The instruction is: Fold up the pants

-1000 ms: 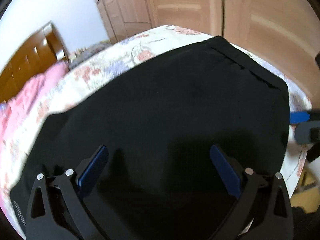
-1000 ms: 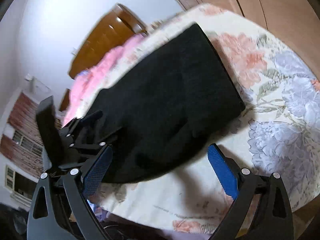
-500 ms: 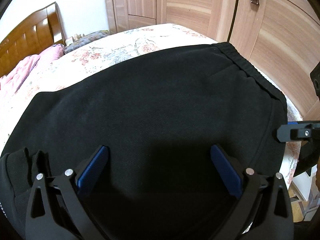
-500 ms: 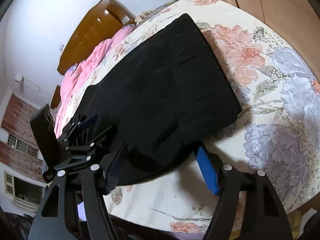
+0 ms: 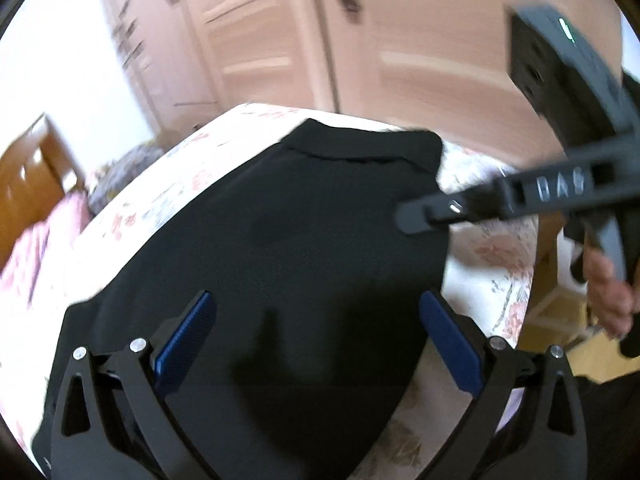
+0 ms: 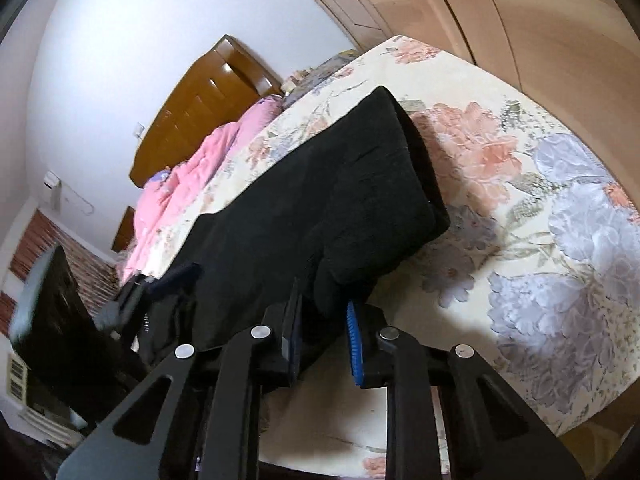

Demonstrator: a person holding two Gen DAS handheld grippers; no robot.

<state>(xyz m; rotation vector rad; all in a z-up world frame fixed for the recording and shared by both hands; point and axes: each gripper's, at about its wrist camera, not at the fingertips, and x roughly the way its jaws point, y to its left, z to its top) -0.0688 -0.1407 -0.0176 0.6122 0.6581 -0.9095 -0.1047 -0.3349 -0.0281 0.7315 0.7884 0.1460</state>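
Black pants [image 5: 288, 248] lie folded on a floral bedspread [image 5: 176, 184], waistband toward the wardrobe. My left gripper [image 5: 316, 340] is open and hovers over the near part of the pants, holding nothing. My right gripper [image 6: 324, 332] is shut on the near corner of the pants [image 6: 320, 208], and the cloth bunches between its blue pads [image 6: 353, 340]. The right gripper also shows in the left wrist view [image 5: 516, 196] at the right, held by a hand. The left gripper shows in the right wrist view [image 6: 160, 288] at the pants' left side.
Wooden wardrobe doors [image 5: 400, 60] stand close behind the bed. A wooden headboard [image 6: 208, 108] and a pink blanket [image 6: 200, 160] lie at the far end. The bedspread [image 6: 540, 208] is bare to the right of the pants. The bed edge runs near my right gripper.
My right gripper has closed from wide open onto the near corner of the pants. My left gripper has stayed open and swung, so the view is now blurred.
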